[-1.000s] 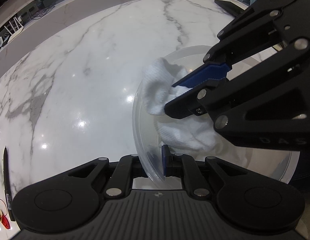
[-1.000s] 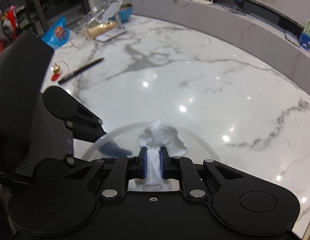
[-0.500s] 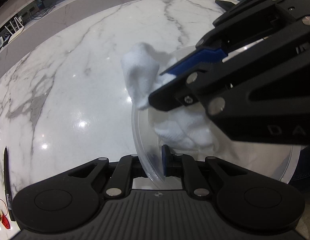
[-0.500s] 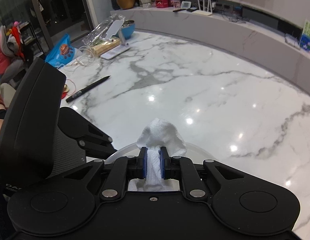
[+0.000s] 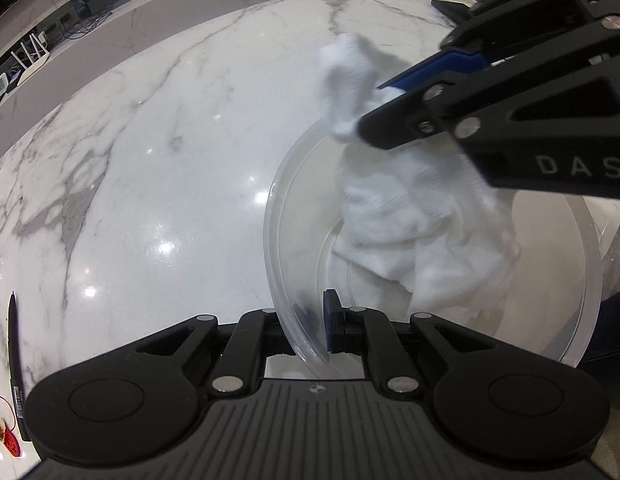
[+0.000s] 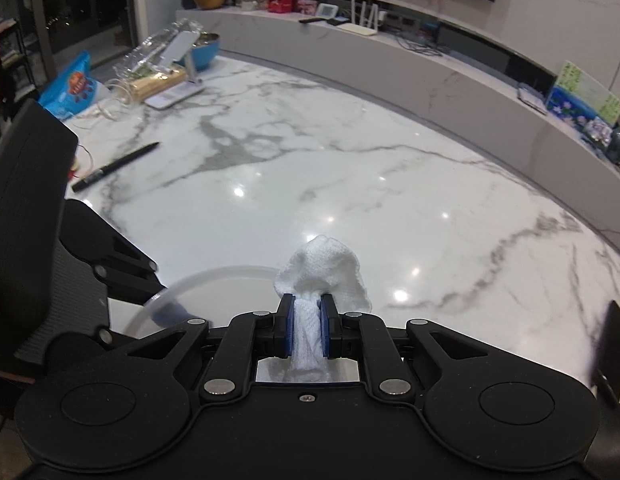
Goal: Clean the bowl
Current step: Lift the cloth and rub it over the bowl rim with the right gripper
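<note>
A clear plastic bowl (image 5: 565,320) rests on the white marble table. My left gripper (image 5: 310,320) is shut on the bowl's near rim, one pad inside the wall and one outside. My right gripper (image 6: 306,330) is shut on a white cloth (image 6: 321,268) bunched between its blue pads. In the left wrist view the right gripper (image 5: 379,104) reaches in from the upper right, and the cloth (image 5: 409,224) hangs from it down into the bowl. Only an arc of the bowl's rim (image 6: 214,274) shows in the right wrist view, with the left gripper (image 6: 166,312) clamped on it.
A black pen (image 6: 114,167) lies on the table to the left, also seen as the pen (image 5: 16,364) beside a small red charm (image 5: 10,442). At the far left stand a blue snack bag (image 6: 72,90), a blue bowl (image 6: 204,50) and a phone stand (image 6: 182,76). A dark object (image 5: 449,8) lies at the table's far edge.
My right gripper has lifted and tilted up, drawing the cloth up and towards the bowl's far rim. The left gripper and the bowl have stayed put.
</note>
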The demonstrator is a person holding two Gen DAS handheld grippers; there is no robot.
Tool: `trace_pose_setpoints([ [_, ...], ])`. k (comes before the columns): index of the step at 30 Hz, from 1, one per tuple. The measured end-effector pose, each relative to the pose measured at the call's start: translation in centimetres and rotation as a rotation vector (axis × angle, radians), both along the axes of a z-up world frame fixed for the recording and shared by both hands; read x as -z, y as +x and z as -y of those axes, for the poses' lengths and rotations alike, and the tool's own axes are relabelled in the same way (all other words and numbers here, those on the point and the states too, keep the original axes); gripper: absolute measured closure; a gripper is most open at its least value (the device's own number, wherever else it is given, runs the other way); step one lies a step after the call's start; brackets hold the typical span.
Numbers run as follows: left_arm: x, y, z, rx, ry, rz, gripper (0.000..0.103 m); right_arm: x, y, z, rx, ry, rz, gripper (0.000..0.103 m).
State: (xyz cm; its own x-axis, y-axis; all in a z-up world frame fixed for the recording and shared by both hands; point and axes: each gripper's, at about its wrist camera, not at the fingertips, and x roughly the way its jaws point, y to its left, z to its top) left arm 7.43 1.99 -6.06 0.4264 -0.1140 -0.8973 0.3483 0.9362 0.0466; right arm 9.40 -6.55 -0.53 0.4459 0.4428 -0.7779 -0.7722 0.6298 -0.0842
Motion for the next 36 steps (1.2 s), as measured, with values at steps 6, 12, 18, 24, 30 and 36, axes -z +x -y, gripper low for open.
trace_pose_setpoints([
  [6, -0.2, 0.0, 0.1, -0.006, -0.001, 0.001, 0.094, 0.0, 0.0, 1.1, 0.040, -0.022, 0.006, 0.092],
  [12, 0.1, -0.4, -0.2, 0.002, 0.005, -0.002, 0.094, 0.0, -0.1, 1.1, 0.041, -0.015, 0.015, 0.093],
  [18, 0.7, 0.0, -0.5, 0.008, 0.012, -0.002, 0.094, 0.1, -0.1, 0.5, 0.020, 0.001, 0.031, 0.093],
  [24, 1.0, 0.4, -0.8, 0.009, 0.008, -0.001, 0.094, 0.2, 0.8, 0.4, 0.008, 0.114, -0.061, 0.092],
  [30, 0.9, 0.3, -0.8, 0.009, 0.007, -0.001, 0.093, 0.3, 1.2, 0.0, -0.014, 0.193, -0.159, 0.092],
  [36, 1.0, 0.4, -0.9, 0.007, 0.009, 0.000, 0.092, 0.7, 1.8, -0.1, -0.025, 0.263, -0.253, 0.092],
])
